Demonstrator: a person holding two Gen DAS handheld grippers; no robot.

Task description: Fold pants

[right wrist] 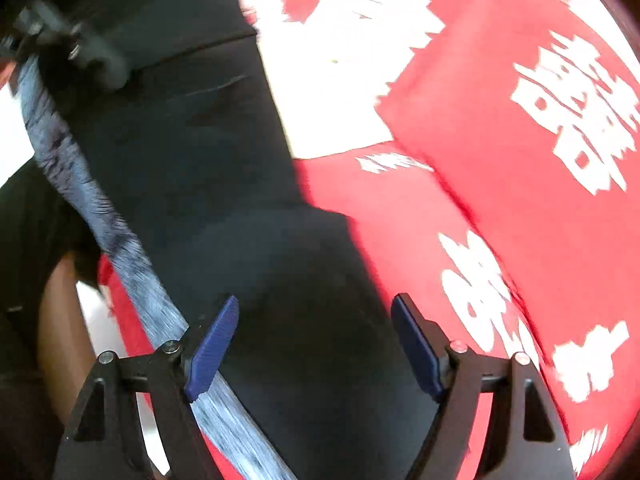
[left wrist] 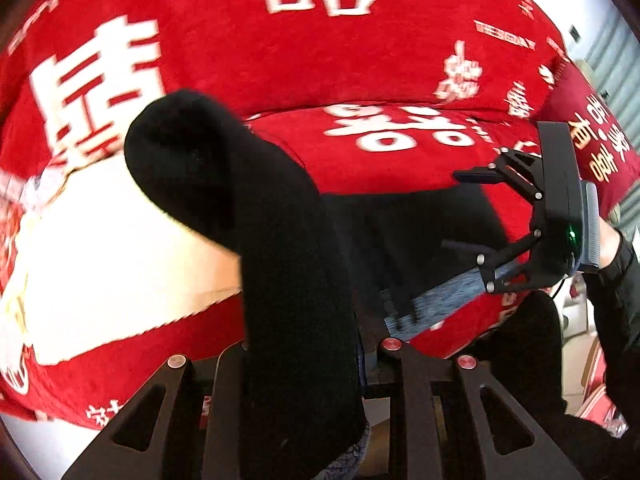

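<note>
The fold looks barely begun: the left tool [left wrist: 304, 360] is clamped on the black pants [left wrist: 288, 248], lifting them off the red blanket [left wrist: 360, 60], while the right tool [right wrist: 316, 344] hovers apart, gripping nothing.

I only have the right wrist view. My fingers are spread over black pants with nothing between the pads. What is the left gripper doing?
Observer: The left gripper is shut on a fold of the black pants, which drapes up and over its fingers.

Operator: Where am I relative to it?

Observer: In the left wrist view your right gripper sits at the right, fingers apart, above the pants near the grey band.

Operator: What is under the cloth on that side?

Observer: A red blanket with large white characters, plus a broad white panel left of the lifted fold.
</note>
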